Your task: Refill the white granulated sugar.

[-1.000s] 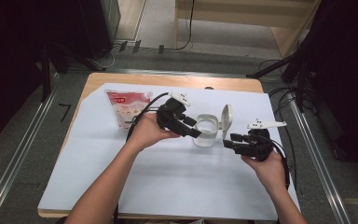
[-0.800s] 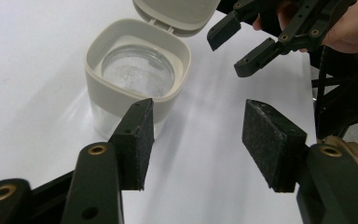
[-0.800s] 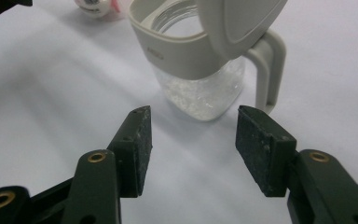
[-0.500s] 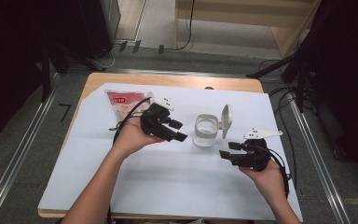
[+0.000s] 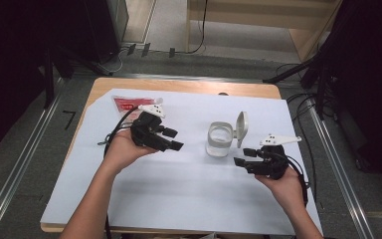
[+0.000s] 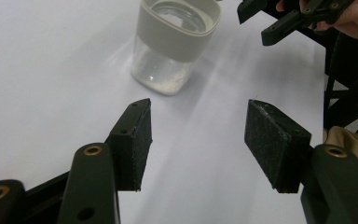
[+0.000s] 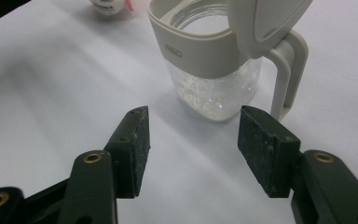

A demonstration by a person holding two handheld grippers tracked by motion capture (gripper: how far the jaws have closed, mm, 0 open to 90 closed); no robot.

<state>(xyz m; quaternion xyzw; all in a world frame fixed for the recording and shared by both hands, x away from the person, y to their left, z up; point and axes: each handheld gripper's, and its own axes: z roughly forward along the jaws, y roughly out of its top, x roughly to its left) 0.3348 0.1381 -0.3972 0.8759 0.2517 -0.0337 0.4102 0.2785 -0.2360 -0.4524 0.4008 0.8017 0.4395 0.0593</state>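
Jar: clear square plastic jar with grey collar [image 5: 219, 140], mid-worktop, between both tools, touched by neither.
Lid: grey flip lid [image 5: 240, 128], hinged upright; top cut off in right gripper view.
Pouch: red-and-white pouch [image 5: 125, 103], partly hidden behind left hand.
Left tool [image 5: 170, 140]: jaws apart, empty, angled toward jar.
Right tool [image 5: 243, 157]: jaws apart, empty, just beside jar.

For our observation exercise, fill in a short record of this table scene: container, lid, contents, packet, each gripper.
container: clear jar with grey collar, upright on white sheet
lid: flipped open, hinged at the jar's side
contents: a little white powder at the bottom
packet: red and white, far left of sheet
left gripper: open, holding nothing
right gripper: open, holding nothing, near jar
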